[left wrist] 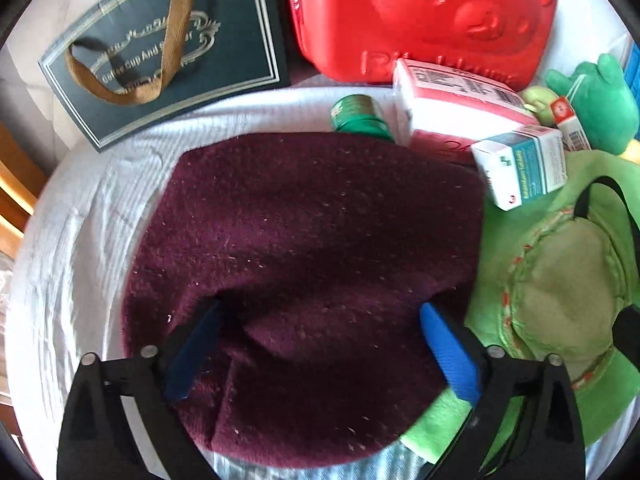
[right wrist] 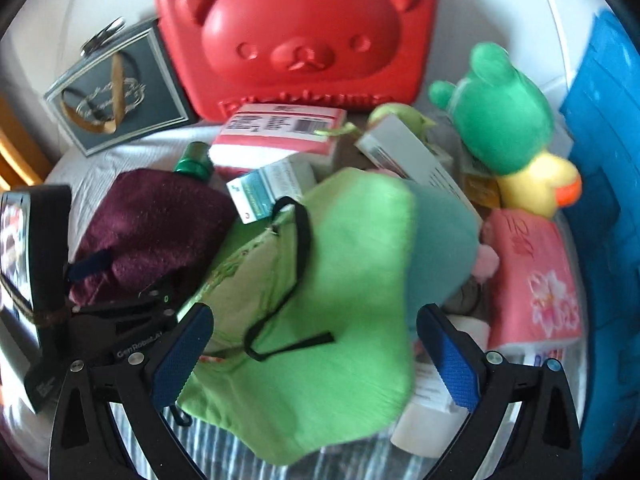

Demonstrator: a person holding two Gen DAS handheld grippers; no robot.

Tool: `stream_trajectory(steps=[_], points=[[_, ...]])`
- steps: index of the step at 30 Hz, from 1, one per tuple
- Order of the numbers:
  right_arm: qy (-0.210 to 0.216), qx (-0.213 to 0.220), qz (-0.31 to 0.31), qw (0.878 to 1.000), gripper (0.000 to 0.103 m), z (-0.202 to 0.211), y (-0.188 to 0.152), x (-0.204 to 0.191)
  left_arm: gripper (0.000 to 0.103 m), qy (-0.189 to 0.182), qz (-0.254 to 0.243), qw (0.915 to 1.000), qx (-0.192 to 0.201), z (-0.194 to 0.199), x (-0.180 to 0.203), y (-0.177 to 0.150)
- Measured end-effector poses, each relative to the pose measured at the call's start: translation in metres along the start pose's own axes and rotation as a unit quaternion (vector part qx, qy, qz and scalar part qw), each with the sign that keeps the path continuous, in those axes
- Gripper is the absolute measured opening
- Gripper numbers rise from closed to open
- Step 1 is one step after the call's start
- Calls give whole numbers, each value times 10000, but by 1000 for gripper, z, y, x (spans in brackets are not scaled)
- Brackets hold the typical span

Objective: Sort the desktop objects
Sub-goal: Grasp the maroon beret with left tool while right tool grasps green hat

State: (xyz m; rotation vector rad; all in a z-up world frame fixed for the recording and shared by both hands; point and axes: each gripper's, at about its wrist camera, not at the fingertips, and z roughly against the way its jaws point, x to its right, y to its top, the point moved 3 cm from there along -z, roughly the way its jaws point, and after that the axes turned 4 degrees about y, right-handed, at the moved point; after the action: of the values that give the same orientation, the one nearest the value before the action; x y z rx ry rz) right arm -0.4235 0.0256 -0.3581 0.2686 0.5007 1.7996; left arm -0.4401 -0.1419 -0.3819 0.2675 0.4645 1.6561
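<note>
Your left gripper [left wrist: 320,320] angles steeply down, jaws spread wide over the maroon knit cloth [left wrist: 304,264]; your right gripper [right wrist: 314,324] tilts likewise, jaws spread over the green pouch [right wrist: 340,264] beside it.

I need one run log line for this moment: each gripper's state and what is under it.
left gripper: open, over maroon knit cloth | right gripper: open, over green pouch | held: nothing

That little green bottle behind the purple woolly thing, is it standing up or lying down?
Lying down. The green bottle rests on its side on the white cloth, its lower part hidden under the maroon knit.
</note>
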Motion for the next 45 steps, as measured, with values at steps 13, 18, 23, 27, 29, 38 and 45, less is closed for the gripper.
stream_trajectory(steps=[13,18,23,27,29,38,45], points=[[441,354,593,9966,14,25,-12,-17,9,-380,569,9972,292,51,-22,-24],[606,715,630,9936,13,68,-10,-17,0,-332,605,9950,725,100,-33,-41],[613,1142,701,9891,13,127,-13,-10,0,-491,635,9897,1182,156,-39,-57],[589,1203,588,9892,13,153,-27,6,0,-300,615,9919,1072,160,-44,-74],[532,1039,314,9927,13,144,-42,27,0,-101,544,9953,793,151,-48,-82],[456,155,-924,9946,14,83,-128,112,95,-379,175,9979,496,105,-35,-74],[120,-343,-1437,9890,15,68,-186,168,102,72,-622,9972,421,53,-2,-51]])
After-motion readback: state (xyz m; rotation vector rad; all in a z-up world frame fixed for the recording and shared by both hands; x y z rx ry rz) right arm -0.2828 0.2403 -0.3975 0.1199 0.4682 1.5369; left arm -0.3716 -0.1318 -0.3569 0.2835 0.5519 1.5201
